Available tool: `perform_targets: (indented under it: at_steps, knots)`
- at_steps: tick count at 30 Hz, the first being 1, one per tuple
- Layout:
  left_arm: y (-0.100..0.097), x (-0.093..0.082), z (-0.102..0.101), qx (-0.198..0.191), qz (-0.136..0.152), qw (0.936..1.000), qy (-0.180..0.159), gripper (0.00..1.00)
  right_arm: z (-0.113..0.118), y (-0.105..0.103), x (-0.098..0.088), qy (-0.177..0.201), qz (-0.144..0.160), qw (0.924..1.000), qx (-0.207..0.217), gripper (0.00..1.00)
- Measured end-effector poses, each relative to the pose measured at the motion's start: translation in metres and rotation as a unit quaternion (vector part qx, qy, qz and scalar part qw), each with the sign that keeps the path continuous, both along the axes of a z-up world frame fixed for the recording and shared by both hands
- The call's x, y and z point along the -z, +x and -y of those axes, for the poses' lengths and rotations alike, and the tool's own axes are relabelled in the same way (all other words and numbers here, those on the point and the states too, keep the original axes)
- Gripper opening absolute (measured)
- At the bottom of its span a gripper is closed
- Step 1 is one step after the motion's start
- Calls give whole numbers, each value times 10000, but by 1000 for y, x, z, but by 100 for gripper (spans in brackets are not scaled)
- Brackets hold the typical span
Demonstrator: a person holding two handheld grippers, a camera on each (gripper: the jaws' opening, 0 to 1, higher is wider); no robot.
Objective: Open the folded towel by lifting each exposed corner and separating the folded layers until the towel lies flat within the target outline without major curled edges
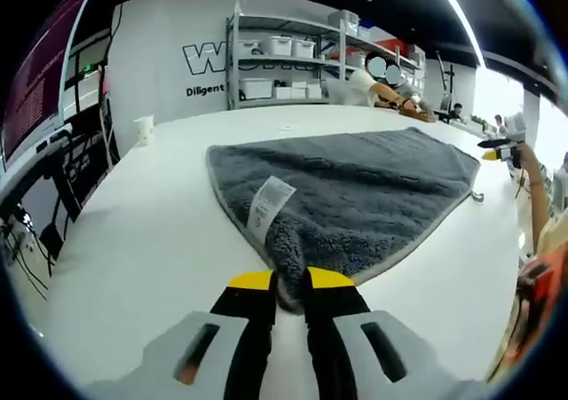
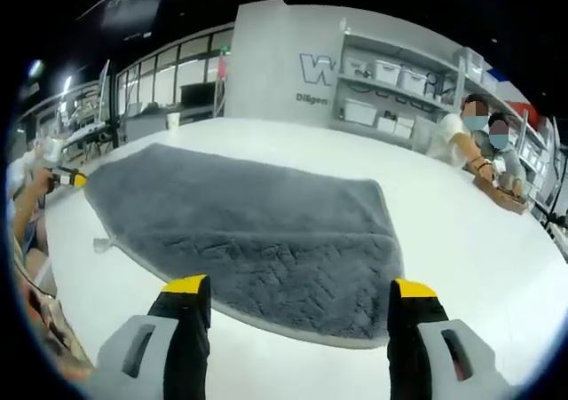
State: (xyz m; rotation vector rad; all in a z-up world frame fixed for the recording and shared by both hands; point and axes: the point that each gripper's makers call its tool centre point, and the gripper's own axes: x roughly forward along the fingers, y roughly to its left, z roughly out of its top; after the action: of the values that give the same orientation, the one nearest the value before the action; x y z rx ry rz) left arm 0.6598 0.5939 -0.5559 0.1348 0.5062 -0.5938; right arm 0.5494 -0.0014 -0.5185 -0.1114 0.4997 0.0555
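One corner of the grey towel (image 1: 355, 187) sits pinched in your left gripper (image 1: 291, 283); your right gripper (image 2: 302, 286), jaws spread and empty just short of its edge, needs its own corner next.

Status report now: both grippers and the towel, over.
Left hand-held gripper shut on towel corner. Right hand-held gripper open, at towel edge. White care tag showing. Nothing blocking.

The towel (image 1: 355, 187) corner vanishes between the left claw (image 1: 291, 280) jaws. Wall lettering (image 1: 206, 60) is cut off behind the shelf (image 1: 293, 58). The white tag (image 1: 269, 201) print is too small to read.
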Motion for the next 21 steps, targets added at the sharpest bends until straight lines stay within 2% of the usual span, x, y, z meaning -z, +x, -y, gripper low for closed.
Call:
perform_targets:
  at_steps: [2, 3, 4, 8, 12, 16, 18, 21]
  knots:
    - [-1, 0, 1, 3, -4, 10000, -31, 10, 17, 0, 0, -62, 116, 9997, 223, 58]
    - [-2, 0, 1, 2, -5, 10000, -40, 10, 25, 0, 0, -44, 157, 9992, 361, 46]
    - [-2, 0, 1, 5, -6, 10000, -45, 9, 31, 0, 0, -5, 178, 9987, 477, 41]
    - [-4, 0, -1, 20, -39, 10000, -70, 9, 52, 1, 8, 160, 123, 9969, 762, 33]
    - [-6, 0, -1, 33, -53, 10000, -62, 7, 59, 0, 17, 137, -6, 9959, 893, 15]
    - [-8, -1, -1, 47, -69, 9999, -60, 7, 64, 0, 37, 59, -319, 9950, 947, 11]
    - [-9, -1, -1, 47, -74, 9999, -60, 7, 68, -3, 42, -91, -446, 9942, 978, 1]
    - [-10, -1, -4, 42, -122, 9999, -69, 7, 69, -2, 44, -140, -446, 9946, 924, 0]
